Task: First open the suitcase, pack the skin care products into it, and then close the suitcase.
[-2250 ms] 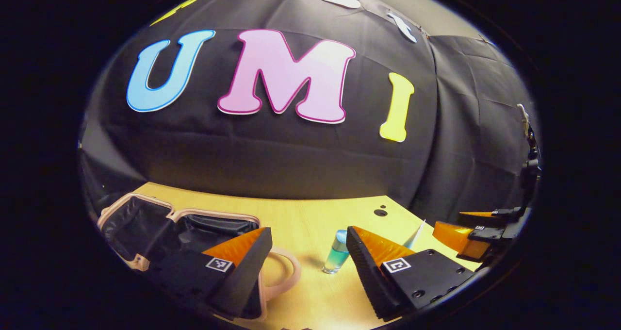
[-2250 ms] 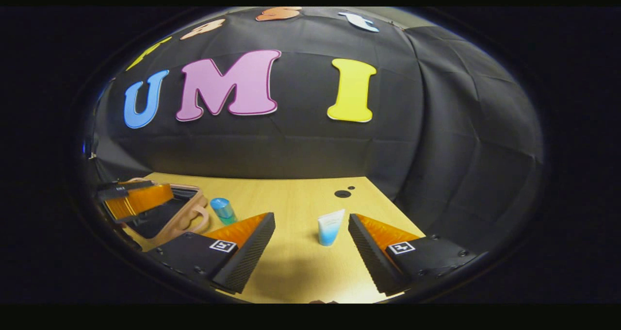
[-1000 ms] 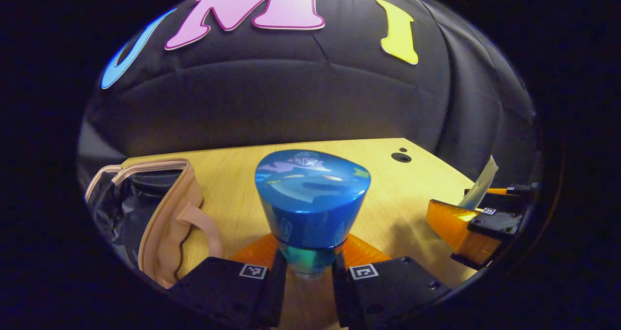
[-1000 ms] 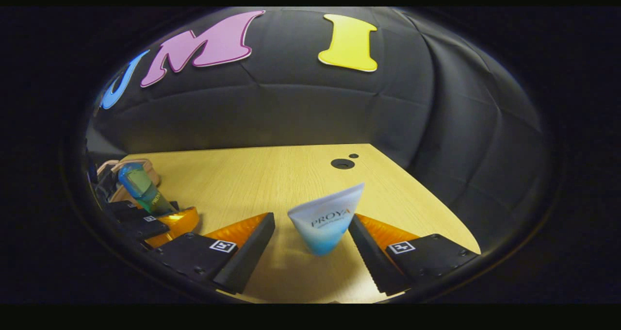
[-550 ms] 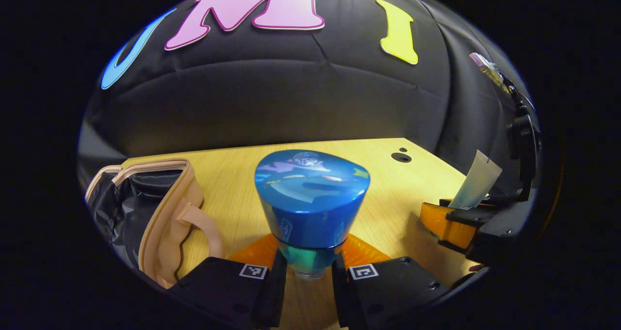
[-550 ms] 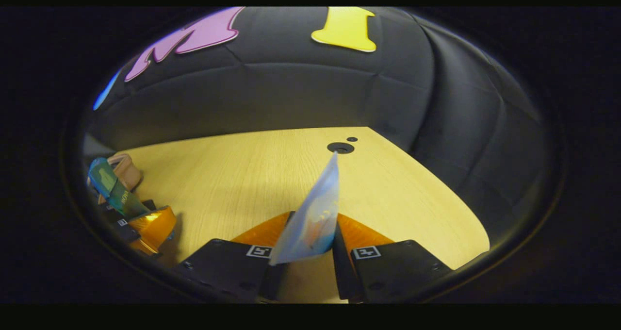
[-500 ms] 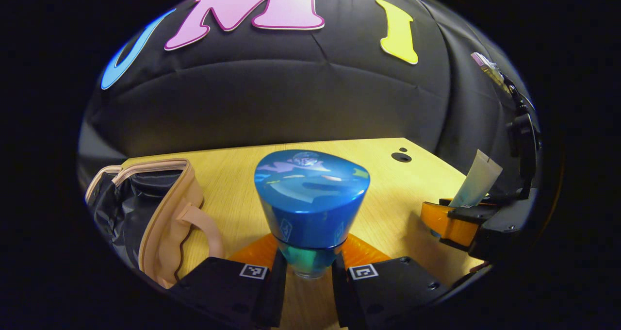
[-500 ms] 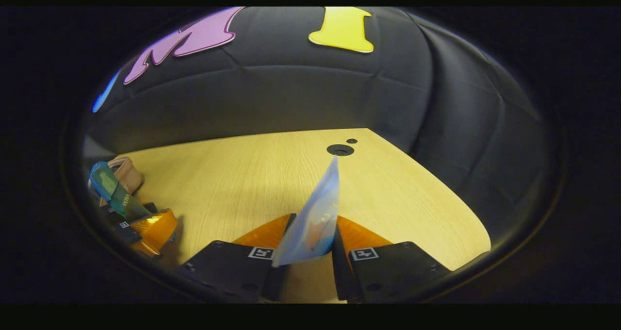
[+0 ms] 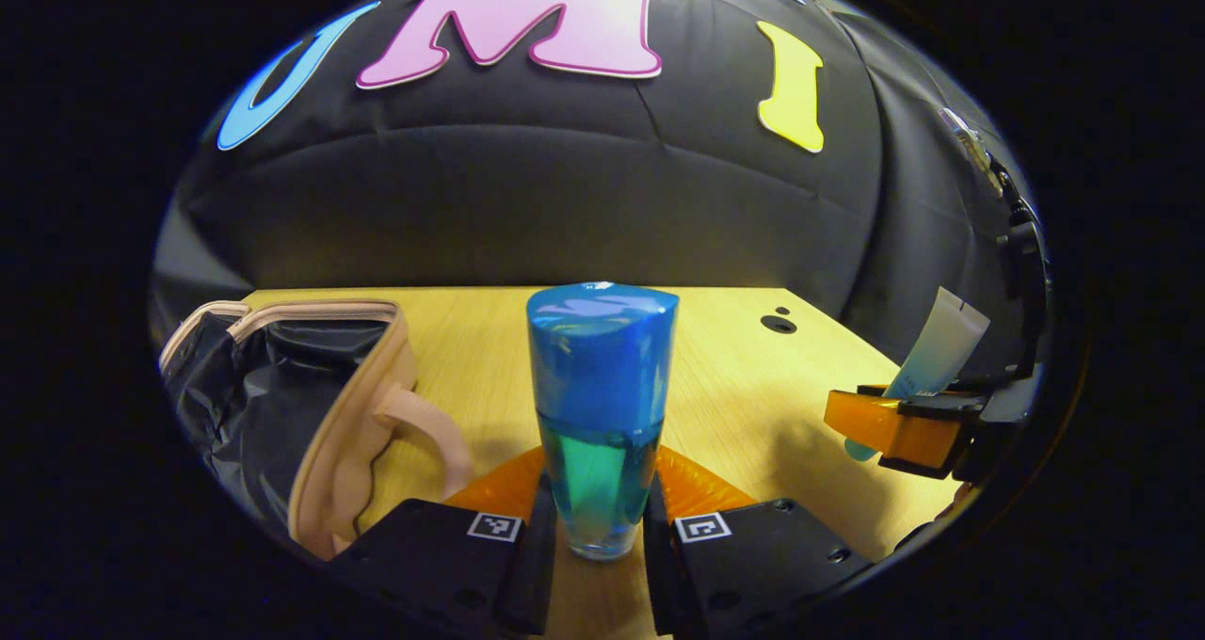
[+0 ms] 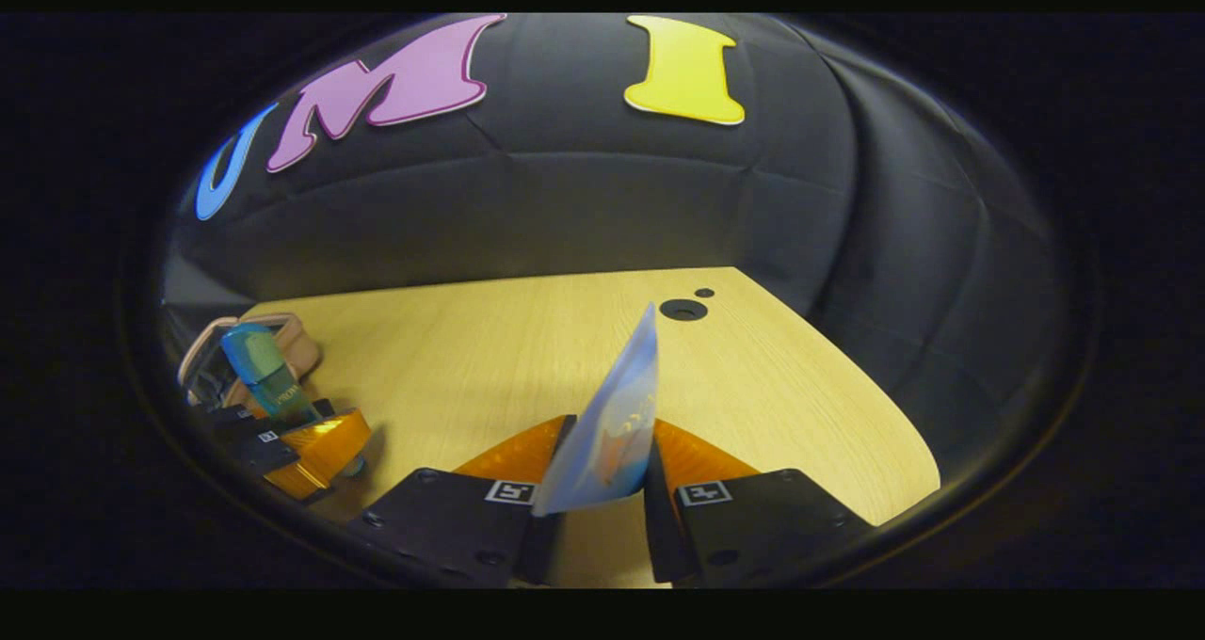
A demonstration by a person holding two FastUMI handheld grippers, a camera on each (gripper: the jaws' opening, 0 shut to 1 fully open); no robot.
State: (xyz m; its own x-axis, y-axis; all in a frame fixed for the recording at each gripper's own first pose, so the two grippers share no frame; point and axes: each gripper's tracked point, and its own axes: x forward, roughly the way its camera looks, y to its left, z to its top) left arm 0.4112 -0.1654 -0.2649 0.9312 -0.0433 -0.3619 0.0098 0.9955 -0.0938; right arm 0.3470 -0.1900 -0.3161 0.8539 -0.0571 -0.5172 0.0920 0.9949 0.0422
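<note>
Since half a second ago we have raised both items: left tool (image 9: 596, 536) clamps upright bottle (image 9: 601, 405); right tool (image 10: 602, 518) clamps tube (image 10: 614, 424), above table (image 10: 452, 367), suitcase (image 9: 311, 386) open leftward.

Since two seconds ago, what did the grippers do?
Both closed in and grabbed. The left hand-held gripper shut on the blue bottle and has tilted it upright; the right hand-held gripper shut on the tube, which turned edge-on. The suitcase stayed open on the table.
</note>
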